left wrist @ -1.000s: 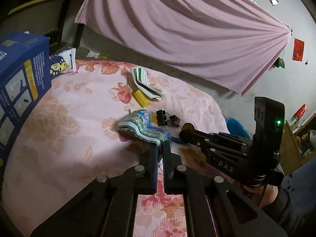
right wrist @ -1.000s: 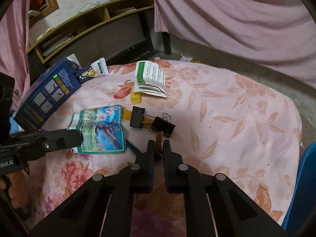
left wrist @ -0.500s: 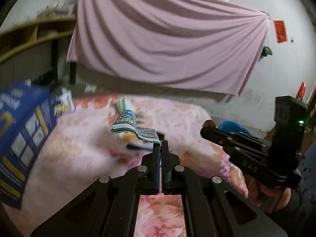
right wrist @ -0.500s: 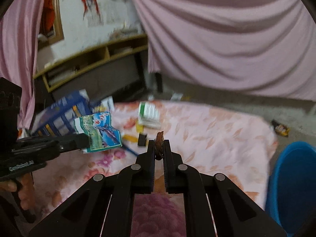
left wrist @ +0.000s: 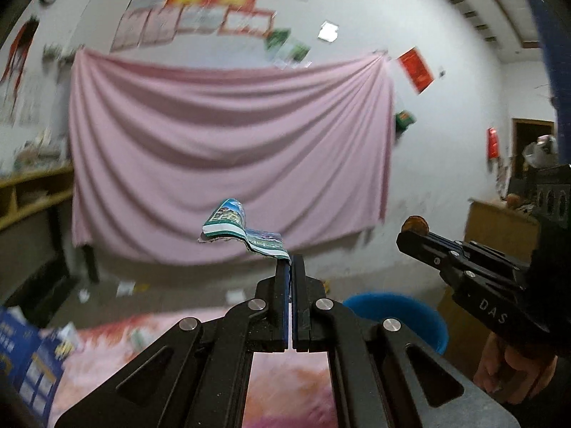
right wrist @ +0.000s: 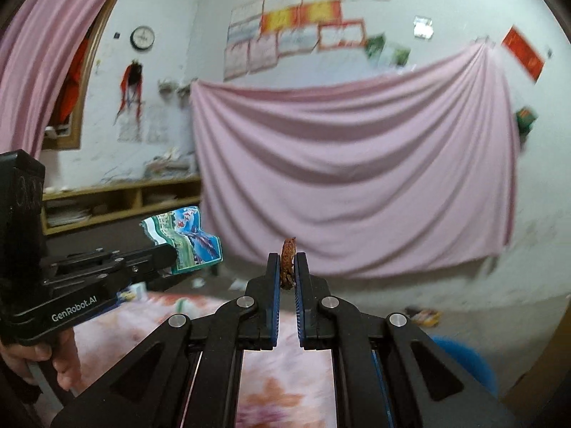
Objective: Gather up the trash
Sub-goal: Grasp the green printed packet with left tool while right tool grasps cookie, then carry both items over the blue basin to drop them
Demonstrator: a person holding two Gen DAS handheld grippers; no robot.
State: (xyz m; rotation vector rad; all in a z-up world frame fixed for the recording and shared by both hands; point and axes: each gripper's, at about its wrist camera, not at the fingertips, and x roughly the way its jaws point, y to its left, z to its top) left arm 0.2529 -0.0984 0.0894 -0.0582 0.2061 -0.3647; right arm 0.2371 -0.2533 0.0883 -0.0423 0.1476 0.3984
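Note:
My left gripper (left wrist: 289, 260) is shut on a crumpled colourful wrapper (left wrist: 242, 232) and holds it high above the table. The wrapper also shows in the right wrist view (right wrist: 185, 240), at the tip of the left gripper (right wrist: 167, 255). My right gripper (right wrist: 288, 260) is shut on a small brown scrap (right wrist: 287, 264), also raised. In the left wrist view the right gripper (left wrist: 410, 237) is at the right with the brown scrap (left wrist: 414, 224) at its tip. A blue bin (left wrist: 396, 315) stands on the floor beyond the table, below and between both grippers.
The table with a pink floral cloth (left wrist: 150, 349) lies below. A blue box (left wrist: 25, 360) stands at its left edge, with small packets near it. A pink curtain (left wrist: 228, 149) hangs on the far wall. A wooden shelf (right wrist: 121, 199) is at the left.
Both grippers have lifted well above the table with their items and tilted upward, so the views now face the wall. The blue bin has come into view below.

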